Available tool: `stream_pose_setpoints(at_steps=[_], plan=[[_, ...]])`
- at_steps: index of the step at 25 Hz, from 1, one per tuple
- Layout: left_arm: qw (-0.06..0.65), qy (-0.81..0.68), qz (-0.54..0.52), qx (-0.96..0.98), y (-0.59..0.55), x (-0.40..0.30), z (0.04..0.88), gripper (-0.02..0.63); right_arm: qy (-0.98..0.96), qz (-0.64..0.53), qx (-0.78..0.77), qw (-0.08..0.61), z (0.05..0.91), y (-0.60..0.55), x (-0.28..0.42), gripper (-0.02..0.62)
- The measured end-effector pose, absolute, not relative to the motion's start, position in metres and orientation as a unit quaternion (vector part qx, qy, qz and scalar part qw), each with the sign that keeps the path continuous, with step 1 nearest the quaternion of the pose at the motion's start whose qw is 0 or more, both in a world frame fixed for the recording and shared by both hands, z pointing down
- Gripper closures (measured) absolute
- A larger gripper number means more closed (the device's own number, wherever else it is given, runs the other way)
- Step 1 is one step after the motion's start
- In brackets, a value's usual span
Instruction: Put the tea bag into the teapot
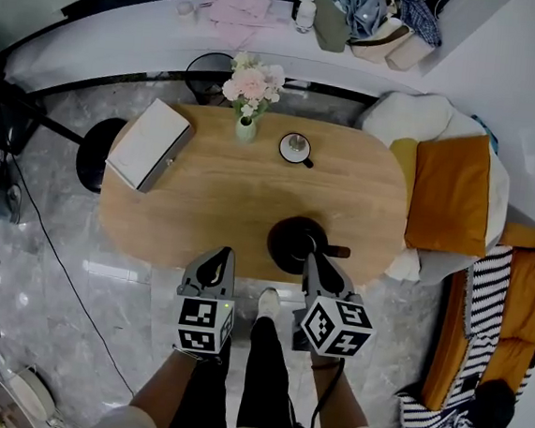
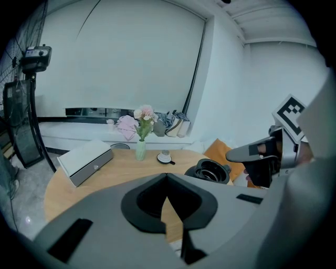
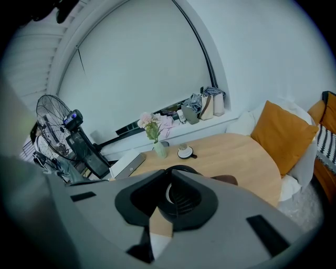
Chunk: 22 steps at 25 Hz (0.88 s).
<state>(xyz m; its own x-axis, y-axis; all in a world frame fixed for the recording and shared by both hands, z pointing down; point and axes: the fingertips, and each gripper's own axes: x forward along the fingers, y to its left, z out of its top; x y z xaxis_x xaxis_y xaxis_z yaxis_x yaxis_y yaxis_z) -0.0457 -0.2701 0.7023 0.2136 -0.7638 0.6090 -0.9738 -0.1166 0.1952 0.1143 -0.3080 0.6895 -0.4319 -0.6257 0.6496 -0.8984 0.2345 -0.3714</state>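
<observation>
Two grippers at wooden table [image 1: 212,203].
L gripper [image 1: 218,254], R gripper [image 1: 314,260]: jaws closed, empty; R just beside black teapot [image 1: 293,242].

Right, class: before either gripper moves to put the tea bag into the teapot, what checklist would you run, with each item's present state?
1. Tea bag located: cannot tell; none shows in any view.
2. Teapot top open: ok; the left gripper view looks into it.
3. Teapot upright on the table: ok.
4. Left gripper empty: ok; jaws together on nothing.
5. Right gripper empty: ok; jaws together on nothing.
6. Jaws apart for a pick: not ok; both shut.
</observation>
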Motion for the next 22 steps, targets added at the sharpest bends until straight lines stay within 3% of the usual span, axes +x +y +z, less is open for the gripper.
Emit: stream_pose_setpoints(at_steps=[11,22], plan=[[0.270,-0.605,0.157,0.732,-0.273,-0.040,0.645,0.601,-0.767,0.350,0.509,0.170,0.638,-0.299,0.120,0.552],[0.260,-0.600,0.111,0.748,-0.271,-0.026,0.557,0.601,-0.775,0.324,0.530,0.112,0.546,-0.293,0.140,0.554]])
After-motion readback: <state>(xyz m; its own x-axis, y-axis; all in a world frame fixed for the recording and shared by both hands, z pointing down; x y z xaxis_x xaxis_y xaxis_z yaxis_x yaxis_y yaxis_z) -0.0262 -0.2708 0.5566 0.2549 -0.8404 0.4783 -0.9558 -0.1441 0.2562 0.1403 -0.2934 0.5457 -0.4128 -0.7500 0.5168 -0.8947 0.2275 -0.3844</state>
